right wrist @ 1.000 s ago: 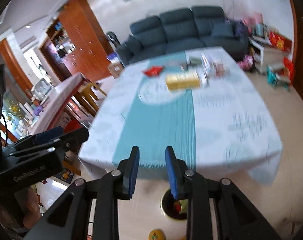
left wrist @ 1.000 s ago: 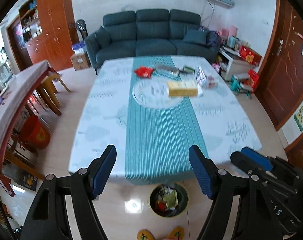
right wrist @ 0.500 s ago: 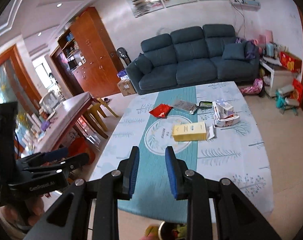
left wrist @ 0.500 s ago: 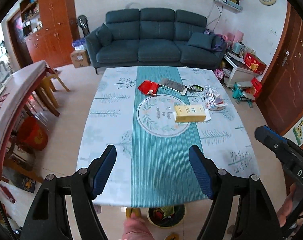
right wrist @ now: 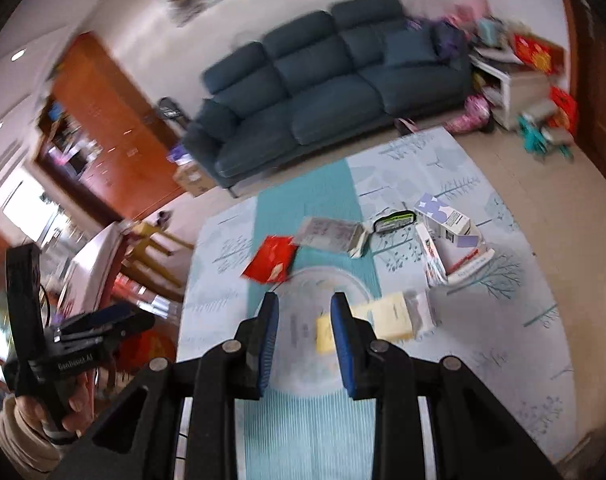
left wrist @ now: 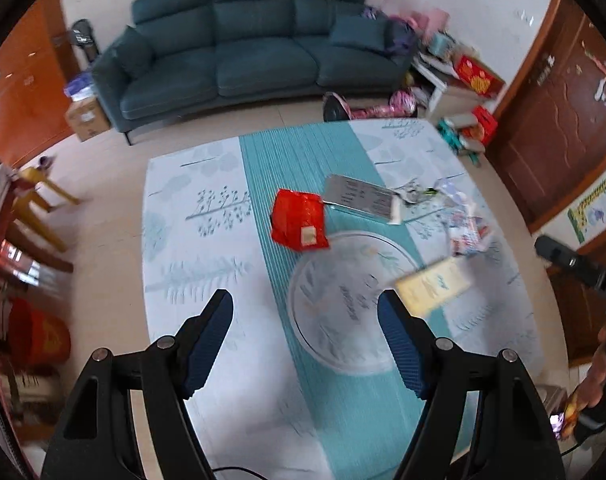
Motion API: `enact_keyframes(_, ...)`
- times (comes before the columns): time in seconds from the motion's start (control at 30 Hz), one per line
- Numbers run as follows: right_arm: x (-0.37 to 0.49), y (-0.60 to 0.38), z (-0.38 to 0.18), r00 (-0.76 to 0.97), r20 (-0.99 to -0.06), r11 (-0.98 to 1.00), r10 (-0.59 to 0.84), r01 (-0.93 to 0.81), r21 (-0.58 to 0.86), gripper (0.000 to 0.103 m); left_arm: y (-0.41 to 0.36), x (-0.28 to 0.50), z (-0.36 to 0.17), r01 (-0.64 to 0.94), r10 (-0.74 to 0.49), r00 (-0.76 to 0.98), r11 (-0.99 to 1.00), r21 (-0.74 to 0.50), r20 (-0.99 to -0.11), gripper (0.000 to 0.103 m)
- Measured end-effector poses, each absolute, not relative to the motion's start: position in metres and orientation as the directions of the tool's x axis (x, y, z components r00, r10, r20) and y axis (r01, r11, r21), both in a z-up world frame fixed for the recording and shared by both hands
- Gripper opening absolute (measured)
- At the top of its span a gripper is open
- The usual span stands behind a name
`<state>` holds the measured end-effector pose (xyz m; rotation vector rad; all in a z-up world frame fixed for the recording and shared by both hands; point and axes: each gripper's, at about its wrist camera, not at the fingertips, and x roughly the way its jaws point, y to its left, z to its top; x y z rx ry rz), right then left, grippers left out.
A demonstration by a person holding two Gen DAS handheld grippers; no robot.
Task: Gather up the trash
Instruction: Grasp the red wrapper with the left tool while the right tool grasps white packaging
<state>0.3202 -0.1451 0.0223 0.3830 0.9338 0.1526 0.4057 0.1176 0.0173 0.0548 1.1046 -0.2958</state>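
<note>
Claws first: the left claw [left wrist: 305, 340] stands wide open at the bottom of its frame with nothing between its blue pads, while the right claw [right wrist: 305, 336] has its jaws set to a narrow gap, also empty, low in the centre of its own frame. Both hang over the counter [left wrist: 183, 264] with its teal striped runner.

Just beyond the right claw, touching its right finger in the picture though lying flat on the cloth beneath, is the yellow box [right wrist: 377, 320]; its long axis runs left to right across the frame, roughly square to the line the claw points along. In the left view the same box [left wrist: 433, 286] sits off the right fingertip, so the right claw looks the nearer to it. The red packet [left wrist: 301, 220] lies straight ahead of the left claw, above centre, with its long side running up the frame, and I judge it the left claw's natural target. Past it lies a grey printed sachet [left wrist: 361, 198], and to the right in the right view a heap of opened cartons [right wrist: 447, 236] and a small black pouch [right wrist: 395, 220]. The sofa [left wrist: 239, 40] fills the top.

Compared with a second ago, both claws have come forward over the counter: the near edge and the bin of rubbish on the floor are no longer in view, and the trash now sits much closer. Neither jaw gap has changed.
</note>
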Motion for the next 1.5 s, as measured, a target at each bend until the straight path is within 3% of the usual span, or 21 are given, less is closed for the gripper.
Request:
enact_keyframes(0.33,0.447,-0.169,-0.06,0.478,-0.849,0.833,0.226,0.357,0.423,0.029,0.118,0.53,-0.09,0.209,-0.28,0.216,0.949,-0.236,-0.935,0.073)
enact_keyframes(0.57,0.487,-0.192,-0.11,0.421,-0.884,0.725,0.203,0.542,0.424,0.038,0.125,0.567,-0.145,0.104,-0.304,0.135,0.951,-0.292,-0.943,0.073)
enact_keyframes(0.7,0.497,-0.203,-0.133,0.385,-0.899,0.653,0.208,0.629,0.421,0.039,0.126,0.574,-0.16,0.071,-0.327,0.111,0.945,-0.321,-0.939,0.073)
enact_keyframes(0.97,0.519,-0.198,-0.137,0.339,-0.937,0.702,0.087,0.647,0.299,0.039,0.119,0.578,-0.173,0.057,-0.326,0.09,0.945,-0.322,-0.941,0.073)
enact_keyframes(1.13,0.526,-0.177,-0.14,0.276,-0.961,0.79,0.008,0.588,0.175,0.039,0.108,0.58,-0.175,0.079,-0.269,0.081,0.962,-0.263,-0.96,0.062)
enact_keyframes(1.17,0.526,-0.176,-0.141,0.271,-0.963,0.795,0.003,0.583,0.166,0.038,0.104,0.58,-0.176,0.085,-0.264,0.08,0.963,-0.257,-0.961,0.057)
enact_keyframes(1.23,0.527,-0.173,-0.143,0.253,-0.967,0.805,-0.005,0.575,0.146,0.03,0.099,0.581,-0.175,0.094,-0.237,0.079,0.969,-0.23,-0.968,0.041)
enact_keyframes(1.27,0.528,-0.172,-0.145,0.245,-0.969,0.809,-0.013,0.572,0.133,0.022,0.096,0.581,-0.176,0.099,-0.225,0.072,0.971,-0.218,-0.972,0.019)
enact_keyframes(1.3,0.529,-0.172,-0.146,0.24,-0.971,0.813,-0.021,0.568,0.123,0.017,0.095,0.582,-0.177,0.1,-0.226,0.063,0.971,-0.219,-0.972,0.005)
enact_keyframes(1.33,0.53,-0.172,-0.146,0.241,-0.97,0.816,-0.018,0.564,0.125,0.007,0.094,0.582,-0.177,0.097,-0.227,0.056,0.97,-0.221,-0.972,0.005)
enact_keyframes(1.37,0.529,-0.172,-0.146,0.243,-0.97,0.817,-0.014,0.562,0.129,0.004,0.094,0.582,-0.175,0.092,-0.226,0.063,0.971,-0.22,-0.972,0.005)
enact_keyframes(1.5,0.521,-0.169,-0.132,0.295,-0.955,0.838,-0.023,0.527,0.143,0.003,0.094,0.572,-0.159,0.093,-0.229,0.115,0.971,-0.219,-0.967,0.002)
